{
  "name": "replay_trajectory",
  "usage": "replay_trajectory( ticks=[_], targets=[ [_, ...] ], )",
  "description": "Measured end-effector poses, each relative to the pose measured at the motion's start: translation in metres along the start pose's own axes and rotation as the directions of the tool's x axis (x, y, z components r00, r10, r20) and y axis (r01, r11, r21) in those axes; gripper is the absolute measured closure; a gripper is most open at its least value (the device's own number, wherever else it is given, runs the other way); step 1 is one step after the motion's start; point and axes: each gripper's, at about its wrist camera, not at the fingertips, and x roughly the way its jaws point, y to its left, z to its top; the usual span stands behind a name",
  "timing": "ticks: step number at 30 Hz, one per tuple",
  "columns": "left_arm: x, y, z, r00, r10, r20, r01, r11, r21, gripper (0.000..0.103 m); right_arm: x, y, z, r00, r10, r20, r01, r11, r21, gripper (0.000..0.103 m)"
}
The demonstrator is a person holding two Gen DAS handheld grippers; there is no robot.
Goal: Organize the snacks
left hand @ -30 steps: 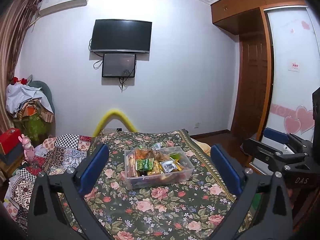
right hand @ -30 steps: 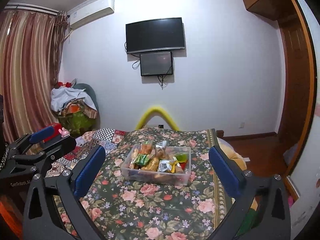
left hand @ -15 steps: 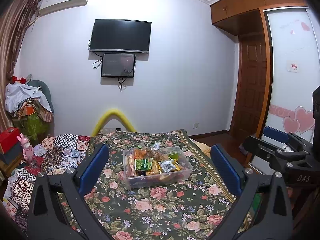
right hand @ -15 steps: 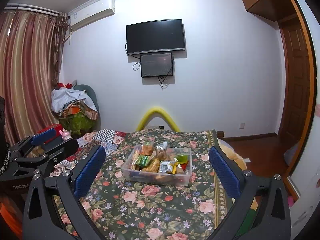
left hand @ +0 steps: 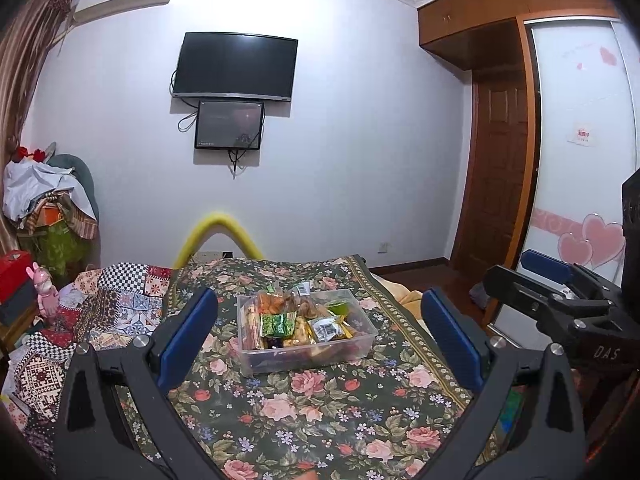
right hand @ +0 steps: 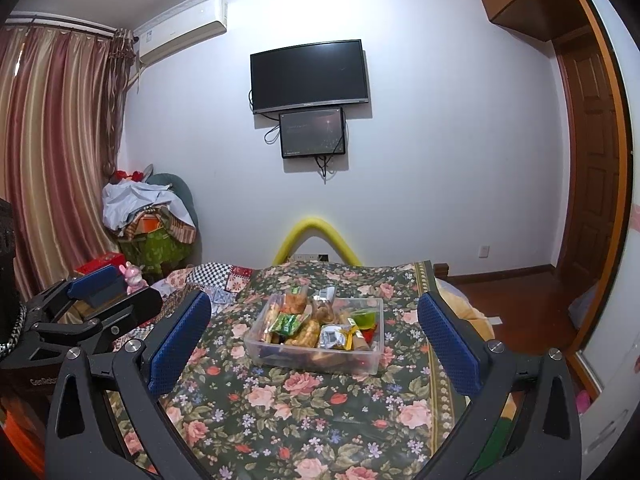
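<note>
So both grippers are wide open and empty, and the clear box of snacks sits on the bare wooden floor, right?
Not quite. The clear box of snacks sits on the flowered bedspread, not on the floor; the left wrist view shows it plainly. The rest holds: the left gripper and the right gripper are both wide open and empty.

Ahead of you, a box [left hand: 362,340] of snack packets [left hand: 280,325] sits on the bedspread [left hand: 320,408], centred between your two spread grippers. Behind it a television [left hand: 236,66] hangs on the far wall above a smaller screen [left hand: 229,125]; a door [left hand: 498,176] stands to the right.
</note>
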Motion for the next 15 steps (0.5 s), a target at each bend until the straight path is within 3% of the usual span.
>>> replay_trajectory(
  ticks=[15],
  targets=[
    [0.0031, -0.0013, -0.0026, 1.000, 0.007, 0.004, -0.007, 1.000, 0.005, 0.000, 0.0005, -0.0014, 0.0011, 1.000, 0.004, -0.002, -0.004, 1.000, 0.003, 0.000]
  ],
)
